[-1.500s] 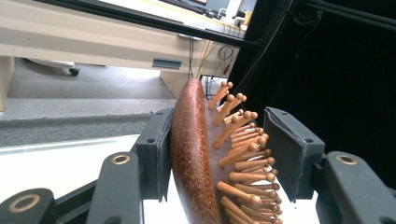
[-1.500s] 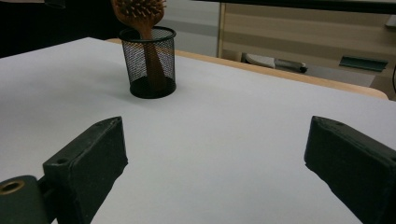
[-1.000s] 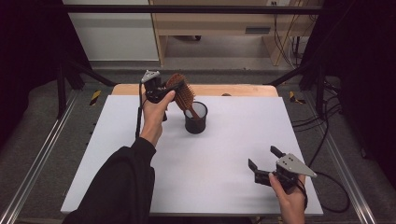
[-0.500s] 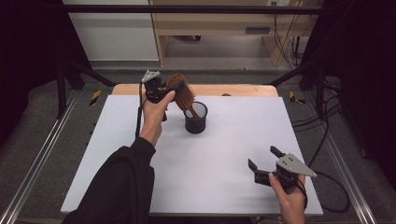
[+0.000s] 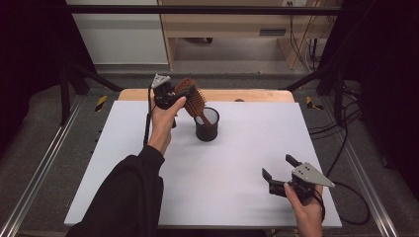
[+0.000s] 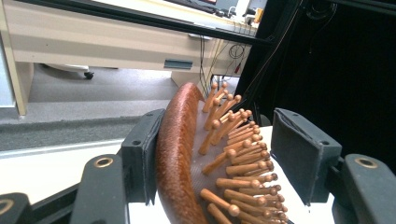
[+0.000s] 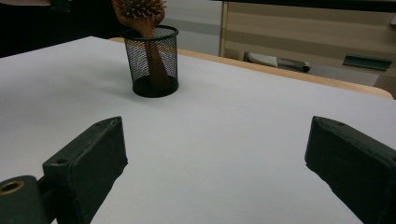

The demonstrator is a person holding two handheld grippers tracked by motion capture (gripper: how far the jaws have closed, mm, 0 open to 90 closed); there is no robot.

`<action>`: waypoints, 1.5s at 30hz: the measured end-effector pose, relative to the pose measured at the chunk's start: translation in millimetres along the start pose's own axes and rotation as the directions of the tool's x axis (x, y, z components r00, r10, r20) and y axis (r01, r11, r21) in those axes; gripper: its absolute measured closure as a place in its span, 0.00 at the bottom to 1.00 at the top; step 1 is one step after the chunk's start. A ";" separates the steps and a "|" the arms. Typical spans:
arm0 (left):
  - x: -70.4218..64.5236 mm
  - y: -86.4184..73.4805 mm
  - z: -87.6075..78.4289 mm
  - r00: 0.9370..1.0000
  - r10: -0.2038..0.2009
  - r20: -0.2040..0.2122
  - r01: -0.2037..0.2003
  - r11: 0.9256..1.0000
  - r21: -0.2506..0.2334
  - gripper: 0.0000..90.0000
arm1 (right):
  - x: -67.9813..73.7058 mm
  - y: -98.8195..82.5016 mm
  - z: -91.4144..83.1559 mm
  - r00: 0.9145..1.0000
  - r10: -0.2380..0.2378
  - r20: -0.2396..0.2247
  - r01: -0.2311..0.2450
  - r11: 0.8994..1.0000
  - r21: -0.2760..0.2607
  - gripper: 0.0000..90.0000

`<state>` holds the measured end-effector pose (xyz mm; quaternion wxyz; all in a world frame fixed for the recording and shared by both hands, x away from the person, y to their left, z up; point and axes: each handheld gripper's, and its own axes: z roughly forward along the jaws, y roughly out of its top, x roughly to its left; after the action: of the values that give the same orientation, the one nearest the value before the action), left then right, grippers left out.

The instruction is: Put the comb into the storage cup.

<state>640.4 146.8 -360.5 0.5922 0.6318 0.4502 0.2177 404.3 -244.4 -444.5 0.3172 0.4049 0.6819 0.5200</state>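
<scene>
White desk [image 5: 148,187]: hairbrush [image 5: 191,98] stood handle-down in mesh cup [image 5: 206,126]; left gripper [image 6: 219,154] jaws just eased apart, head loosely between, prob. released. Right gripper [image 5: 279,172] held wide open, empty, near desk's front edge.

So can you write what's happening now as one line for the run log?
left tongs: just opening around hairbrush head | hairbrush: handle in mesh cup | right tongs: open, above table
</scene>
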 end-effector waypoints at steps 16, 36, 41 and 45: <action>1.9 -1.6 0.3 1.000 -0.013 0.002 0.013 1.000 -0.006 0.36 | 0.4 0.0 0.2 1.000 0.001 -0.002 -0.001 1.000 0.003 0.06; 1.2 -1.2 -3.9 1.000 -0.021 -0.011 0.021 1.000 -0.014 0.09 | 0.7 0.1 0.3 1.000 -0.002 -0.003 0.002 1.000 0.004 0.06; -1.2 -0.1 -6.3 1.000 -0.012 -0.005 0.012 1.000 -0.022 0.08 | 0.8 0.1 0.2 1.000 0.000 -0.001 0.000 1.000 0.003 0.06; -2.8 0.0 -7.4 1.000 0.000 -0.003 0.000 1.000 -0.030 0.07 | 1.0 0.2 0.1 1.000 -0.001 -0.002 0.001 1.000 0.003 0.06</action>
<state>633.0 148.6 -358.2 0.6010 0.6224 0.4479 0.2254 404.0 -243.5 -444.3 0.3165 0.4045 0.6832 0.5191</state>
